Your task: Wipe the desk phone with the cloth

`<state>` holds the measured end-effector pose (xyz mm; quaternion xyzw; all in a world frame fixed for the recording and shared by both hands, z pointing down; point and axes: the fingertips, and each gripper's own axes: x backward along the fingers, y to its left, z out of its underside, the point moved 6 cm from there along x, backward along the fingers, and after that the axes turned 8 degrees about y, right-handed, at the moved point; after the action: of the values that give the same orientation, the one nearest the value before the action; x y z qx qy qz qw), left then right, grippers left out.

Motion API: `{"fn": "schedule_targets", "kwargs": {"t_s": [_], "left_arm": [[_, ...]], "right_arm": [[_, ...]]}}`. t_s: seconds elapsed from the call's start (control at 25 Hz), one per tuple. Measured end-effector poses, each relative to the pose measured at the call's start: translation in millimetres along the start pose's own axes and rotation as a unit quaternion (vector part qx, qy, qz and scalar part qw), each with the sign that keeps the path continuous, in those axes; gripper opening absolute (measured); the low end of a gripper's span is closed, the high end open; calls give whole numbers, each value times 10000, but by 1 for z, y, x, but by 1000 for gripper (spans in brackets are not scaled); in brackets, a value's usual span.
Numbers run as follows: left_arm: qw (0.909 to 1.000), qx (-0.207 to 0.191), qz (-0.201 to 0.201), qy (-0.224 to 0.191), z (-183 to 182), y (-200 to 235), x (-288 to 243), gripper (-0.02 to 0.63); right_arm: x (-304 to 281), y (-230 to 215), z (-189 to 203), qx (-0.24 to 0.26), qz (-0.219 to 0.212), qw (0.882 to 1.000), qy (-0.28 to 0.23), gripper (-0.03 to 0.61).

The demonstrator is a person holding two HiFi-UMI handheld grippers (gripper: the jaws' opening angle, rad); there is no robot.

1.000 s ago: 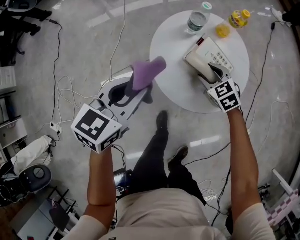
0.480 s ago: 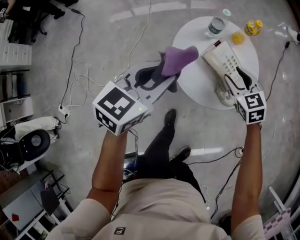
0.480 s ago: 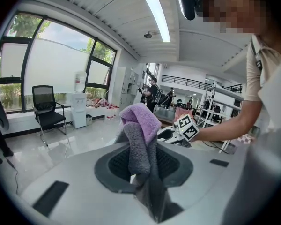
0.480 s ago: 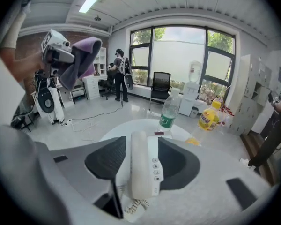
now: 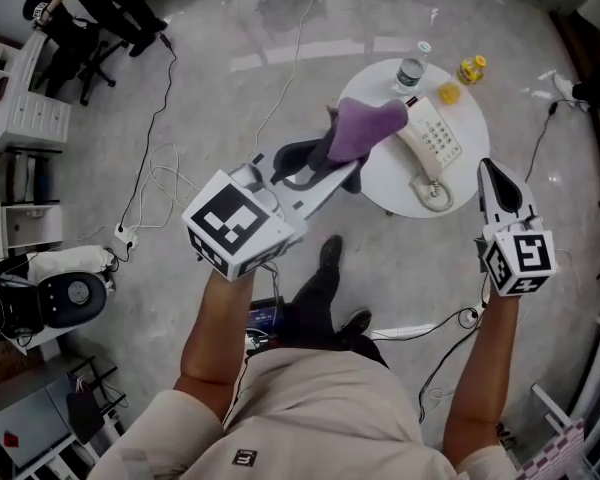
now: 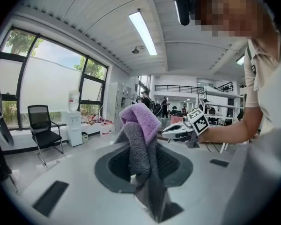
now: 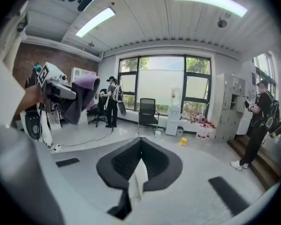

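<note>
Floor cables (image 5: 152, 173): loose loops on the grey floor, far left of the head view
Left gripper (image 5: 330, 160): held out towards the table's left edge; jaws pinched on the cloth, the fabric bunched between the pads in the left gripper view
Left marker cube (image 5: 235, 226): black and white squares, at the near end of the left gripper
Cloth (image 5: 365, 128): purple above, grey beneath; stands up from the left gripper's jaws and drapes over them; in the head view its tip shows just beside the desk phone's far left corner, contact cannot be told
Round table (image 5: 385, 183): white top, bears the phone and the bottle
Water bottle (image 5: 412, 69): clear, upright, at the table's far edge
Desk phone (image 5: 432, 140): white, lying on the table, cord coiled at its near end; no gripper on it
Yellow containers (image 5: 470, 68): two, at the table's far right
Right gripper (image 5: 488, 168): off the table's right edge, apart from the phone; jaws have just been closing and now stand pressed together with nothing between them
</note>
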<state>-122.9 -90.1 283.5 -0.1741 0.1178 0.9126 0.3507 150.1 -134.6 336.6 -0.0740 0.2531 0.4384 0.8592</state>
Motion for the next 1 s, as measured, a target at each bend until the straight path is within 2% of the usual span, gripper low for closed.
{"fn": "schedule_targets", "kwargs": {"t_s": [0.16,0.52,0.76,1.0], "left_arm": [[9996,-201,-9,-211,-27,-31,36,91],[9970,-602,85,-471,-61,-92,68,91],[9936,-867,201,-696,-81,-138,95,91],[9906,-1045,251,-848,-91,-182,124,91]], "right_arm": [[65,19,-29,-302,-47,9987,-418,-5],[168,37,-62,-390,-129,9956,-839,-6],[238,59,-81,-295,-163,9929,-1139,-6],[296,92,-89,32,-296,9922,-1208,-9]]}}
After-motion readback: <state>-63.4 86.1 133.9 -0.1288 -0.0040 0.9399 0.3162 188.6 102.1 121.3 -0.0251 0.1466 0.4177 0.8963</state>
